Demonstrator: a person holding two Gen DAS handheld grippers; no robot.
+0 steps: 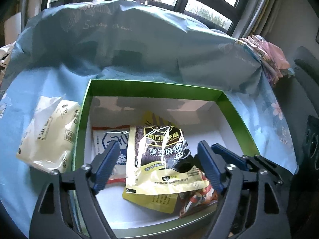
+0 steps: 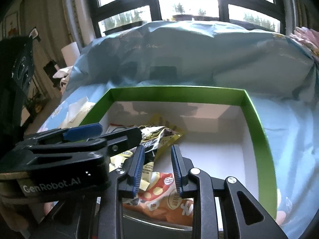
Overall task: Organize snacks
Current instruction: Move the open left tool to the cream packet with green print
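- Nearest, my left gripper (image 1: 157, 163) stood with its jaws wide apart over the black-and-yellow sesame pouch (image 1: 159, 159), lower centre of its view, gripping nothing.
- My right gripper (image 2: 157, 167) hung narrowly parted above the orange snack bag (image 2: 165, 199), empty; "GenRobot.AI" showed on the left tool at lower left.
- Both packets lay inside the green box (image 1: 151, 85); the pouch read "黑芝麻糊".
- I judged a drop-off just done; the next move called for fetching the white packet (image 1: 47, 137) outside the box, at left.
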